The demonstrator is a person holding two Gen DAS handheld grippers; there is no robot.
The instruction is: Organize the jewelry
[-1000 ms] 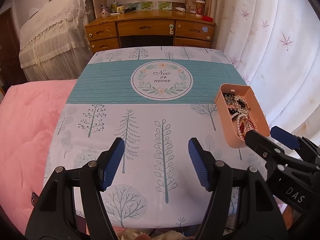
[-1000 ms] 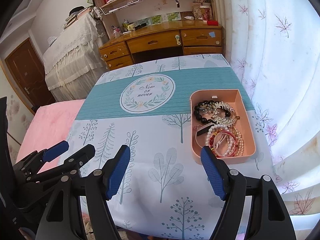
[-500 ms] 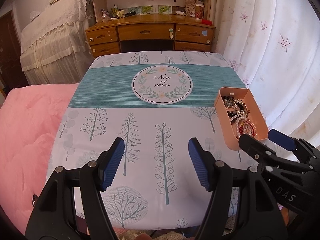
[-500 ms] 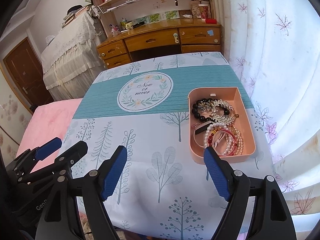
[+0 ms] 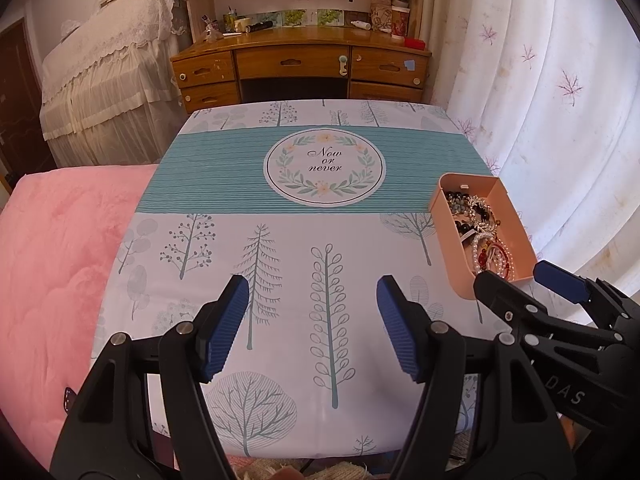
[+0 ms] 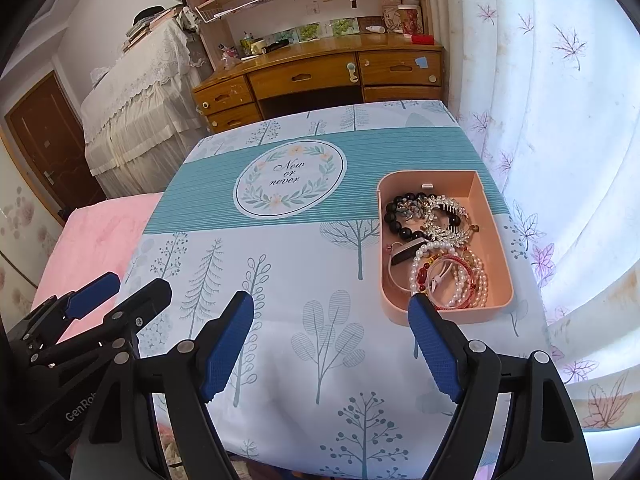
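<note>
A peach-coloured tray sits at the right side of the table. It holds a heap of jewelry: a black bead bracelet, a silver crystal hair comb, pearl bracelets and red bangles. My right gripper hovers open over the cloth just in front of the tray, nothing between its blue pads. My left gripper stands open above the near middle of the table, also empty. Each gripper shows at the edge of the other's view.
The table wears a tree-patterned cloth with a teal band and a round "Now or never" emblem. A pink blanket lies to the left, a white curtain to the right, a wooden desk beyond the far edge.
My right gripper's jaws have spread a little wider and it has shifted slightly. The left gripper's view has tipped slightly. The tray and jewelry have not moved.
</note>
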